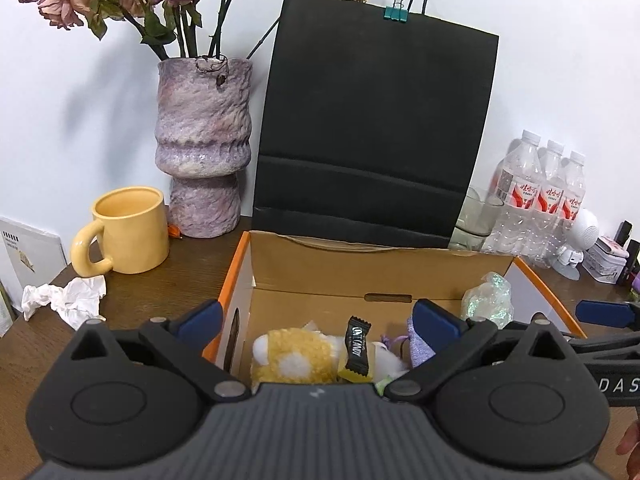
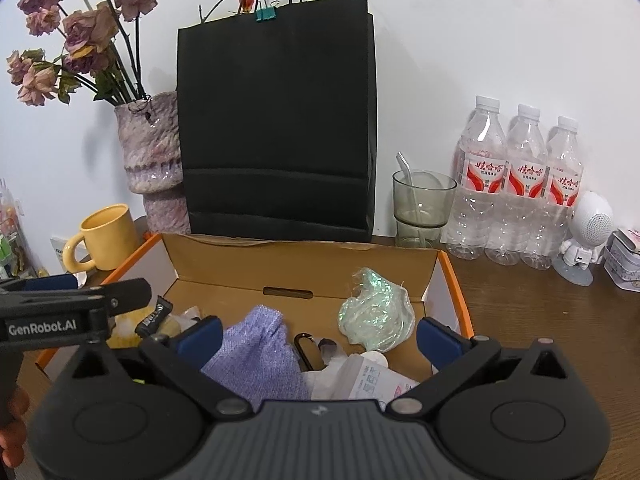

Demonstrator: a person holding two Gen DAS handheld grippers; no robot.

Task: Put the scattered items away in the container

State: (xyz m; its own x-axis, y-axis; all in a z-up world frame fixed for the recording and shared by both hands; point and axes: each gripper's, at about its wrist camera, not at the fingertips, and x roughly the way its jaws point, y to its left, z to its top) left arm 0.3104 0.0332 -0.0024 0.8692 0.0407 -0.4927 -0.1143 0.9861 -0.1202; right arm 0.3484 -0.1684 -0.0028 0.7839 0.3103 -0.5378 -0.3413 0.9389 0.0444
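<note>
An open cardboard box with orange edges (image 1: 320, 264) (image 2: 304, 264) holds a yellow plush toy (image 1: 292, 354), a black candy packet (image 1: 358, 344) (image 2: 154, 316), a lilac knit pouch (image 2: 256, 356) (image 1: 420, 350), an iridescent plastic wad (image 2: 376, 312) (image 1: 486, 294), a black carabiner (image 2: 304, 350) and a printed white packet (image 2: 368, 380). My left gripper (image 1: 318, 320) is open and empty above the box's left part. My right gripper (image 2: 320, 334) is open and empty above its right part. A crumpled white tissue (image 1: 64, 296) lies on the table left of the box.
A yellow mug (image 1: 128, 236) (image 2: 106, 236), a purple vase of dried roses (image 1: 204, 144) (image 2: 154, 152), a black paper bag (image 1: 372, 120) (image 2: 276, 120), a glass with a spoon (image 2: 420, 208), three water bottles (image 2: 516, 184) and a white astronaut figure (image 2: 588, 232) stand behind the box on the brown table.
</note>
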